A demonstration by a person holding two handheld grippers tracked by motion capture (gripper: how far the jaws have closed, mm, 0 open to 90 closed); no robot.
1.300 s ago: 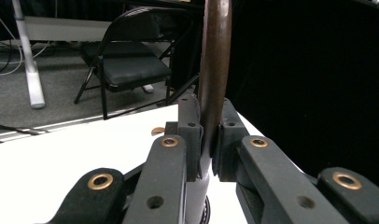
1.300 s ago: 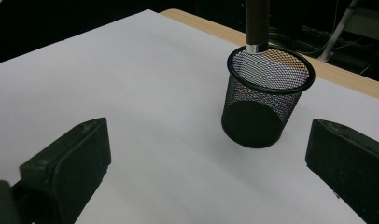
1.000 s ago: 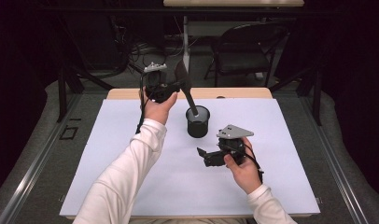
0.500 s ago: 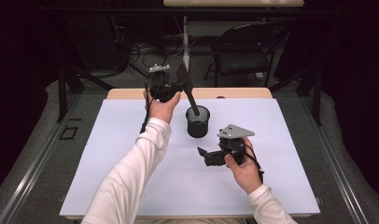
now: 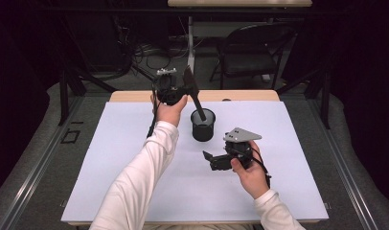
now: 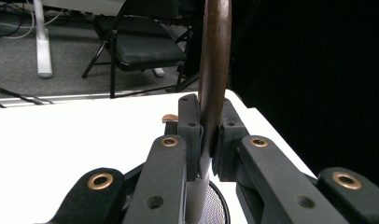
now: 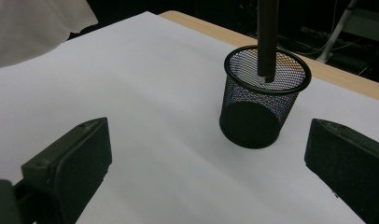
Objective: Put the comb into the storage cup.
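The table is covered in white, and a black mesh cup stands near its far middle. The left gripper, on an outstretched arm, pinches a dark utensil that slants down with its lower end inside the cup's rim. The right gripper, jaws spread with nothing between them, is held low near the cup and faces it.

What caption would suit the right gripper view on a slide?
Open claw faces a black mesh cup as a dark stick dips inside.
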